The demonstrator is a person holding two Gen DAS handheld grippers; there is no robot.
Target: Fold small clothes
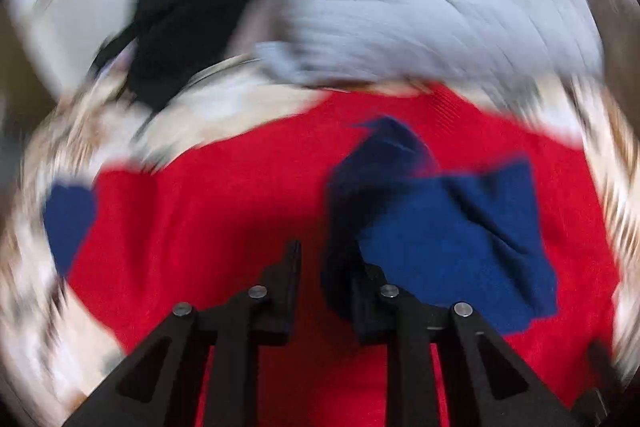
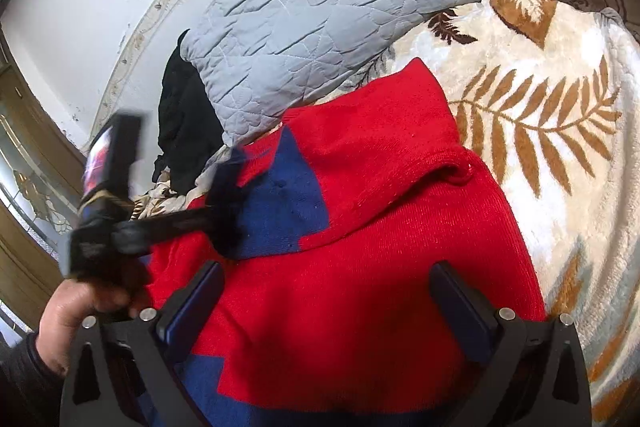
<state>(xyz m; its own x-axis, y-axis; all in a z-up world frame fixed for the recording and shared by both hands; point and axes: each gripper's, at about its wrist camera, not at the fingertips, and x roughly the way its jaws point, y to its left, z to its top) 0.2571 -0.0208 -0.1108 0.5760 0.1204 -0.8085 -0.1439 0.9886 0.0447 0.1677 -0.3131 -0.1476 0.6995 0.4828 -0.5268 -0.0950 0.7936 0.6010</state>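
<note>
Red knit sweater [image 2: 360,267] with navy blue cuff [image 2: 280,203], spread on leaf-print blanket [image 2: 560,131]: soft, limp, light, best taken at cuff or hem; left gripper [image 1: 326,267] jaws narrowed, navy cuff at one pad, pinch uncertain; right gripper [image 2: 328,291] jaws spread, empty

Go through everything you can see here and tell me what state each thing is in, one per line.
Sweater: spread on the blanket, blue-cuffed sleeve folded over the body.
Left gripper: nearly closed; blue cuff against one finger, grip unclear through blur.
Right gripper: open over the sweater, holding nothing.
Pillow: lying flat, creased.
Black garment: crumpled beside the pillow.
Blanket: spread out.
</note>
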